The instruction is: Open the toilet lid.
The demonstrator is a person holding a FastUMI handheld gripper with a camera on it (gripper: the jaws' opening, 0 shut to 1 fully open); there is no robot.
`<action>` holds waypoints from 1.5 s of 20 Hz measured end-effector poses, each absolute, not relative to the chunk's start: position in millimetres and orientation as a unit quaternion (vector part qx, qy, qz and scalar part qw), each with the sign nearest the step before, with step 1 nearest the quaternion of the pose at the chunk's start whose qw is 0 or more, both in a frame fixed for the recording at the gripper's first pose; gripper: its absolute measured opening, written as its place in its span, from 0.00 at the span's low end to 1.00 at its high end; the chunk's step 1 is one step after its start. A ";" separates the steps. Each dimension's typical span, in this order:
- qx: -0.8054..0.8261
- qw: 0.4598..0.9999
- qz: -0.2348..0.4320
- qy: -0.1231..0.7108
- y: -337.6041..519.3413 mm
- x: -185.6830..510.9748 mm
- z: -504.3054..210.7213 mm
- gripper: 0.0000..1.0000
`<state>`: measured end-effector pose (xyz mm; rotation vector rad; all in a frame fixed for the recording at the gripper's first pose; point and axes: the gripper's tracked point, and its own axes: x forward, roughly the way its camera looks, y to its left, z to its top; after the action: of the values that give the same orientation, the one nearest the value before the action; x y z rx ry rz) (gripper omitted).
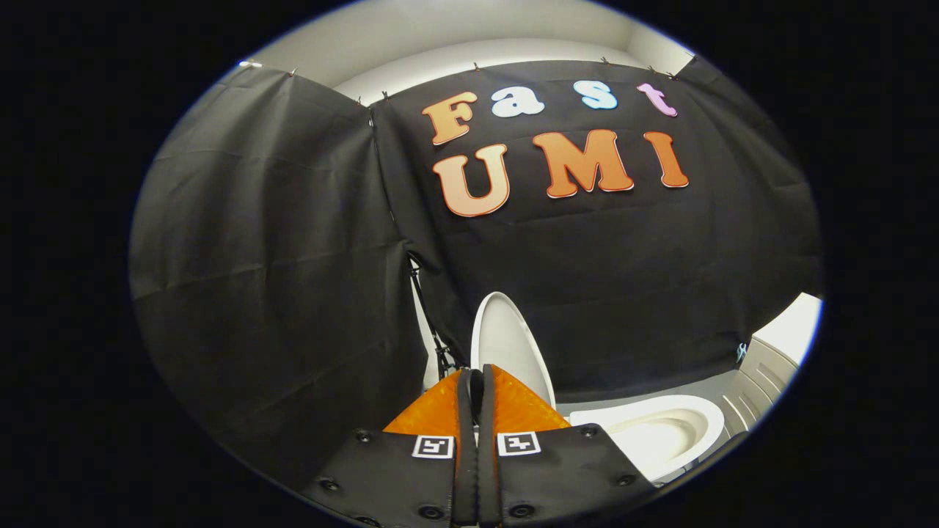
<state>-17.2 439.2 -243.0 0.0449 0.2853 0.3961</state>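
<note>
Already the toilet lid (506,345) stands upright, leaning back toward the black cloth wall (279,242), so the task looks done. It rises just beyond the gripper (477,381), whose jaws are pressed together with nothing between them, probably because the lid no longer needs support. Beside it, the open toilet bowl (660,433) lies exposed. A pale cabinet (770,367) sits past the bowl against the wall.

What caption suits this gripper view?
Toilet lid stands raised above the open bowl; the hand-held gripper, fingers together, sits just before it.
</note>
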 end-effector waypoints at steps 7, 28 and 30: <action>0.008 0.968 0.206 0.145 452.1 -21.4 -247.7 0.17; 0.040 0.996 0.061 0.049 226.7 3.4 -112.0 0.92; 0.033 0.997 0.044 0.048 204.7 3.2 -111.0 0.94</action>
<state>3.2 204.7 -111.0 0.0652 0.0959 0.0887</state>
